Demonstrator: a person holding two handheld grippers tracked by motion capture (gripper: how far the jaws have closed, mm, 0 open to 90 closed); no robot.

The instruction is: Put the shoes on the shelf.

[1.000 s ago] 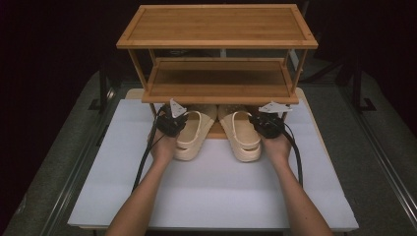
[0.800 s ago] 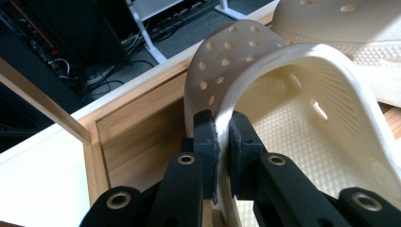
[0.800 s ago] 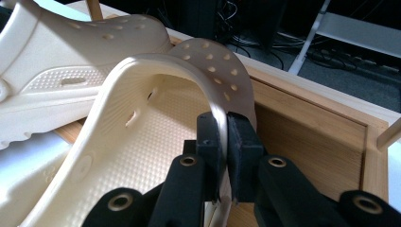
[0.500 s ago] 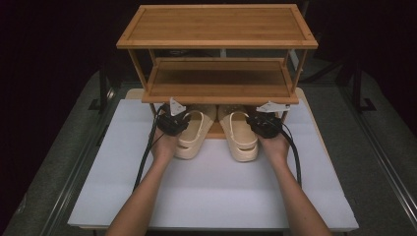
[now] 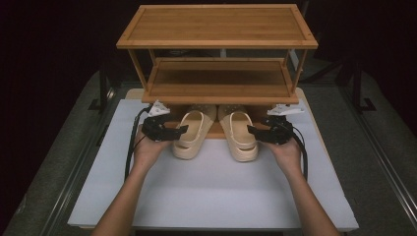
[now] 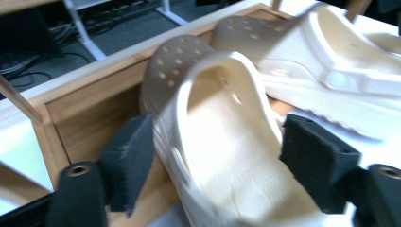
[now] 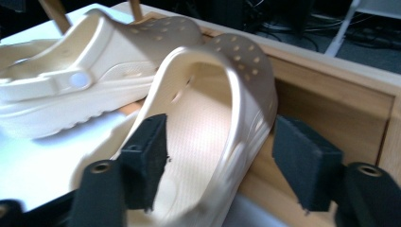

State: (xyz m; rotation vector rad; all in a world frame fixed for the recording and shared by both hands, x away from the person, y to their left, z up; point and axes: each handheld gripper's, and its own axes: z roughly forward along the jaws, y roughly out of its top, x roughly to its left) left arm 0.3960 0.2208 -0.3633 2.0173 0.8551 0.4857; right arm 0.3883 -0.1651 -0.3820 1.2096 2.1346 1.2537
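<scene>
So here's my setup, going left to right. My left gripper (image 5: 164,131) sits at the outer side of the left cream-coloured rubber clog (image 5: 191,133), and in the left gripper view its jaws are spread with the clog's heel end (image 6: 222,156) right between them. One pad is just beside the outer wall and the other is near the inner side. I can't tell if either pad is actually touching yet.

Both clogs lie with their long axes running away from me, perforated toes tucked under the two-tier bamboo shoe rack (image 5: 216,49) and heels sticking out over the white table mat (image 5: 221,196). The toes rest in the rack's shallow wooden bottom tray (image 6: 90,109). The two upper shelves look bare from the high view.

The right cream-coloured rubber clog (image 5: 239,135) is just beside its mate. My right gripper (image 5: 265,132) mirrors the left one. Its jaws are wide apart and straddle the heel opening (image 7: 208,118), with a clear gap at the outer pad.

My guess is the next move hinges on that straddle. Each gripper is already lined up across its nearer clog's width, so closing should pinch the sidewalls. They're soft, so they may squash a bit.
</scene>
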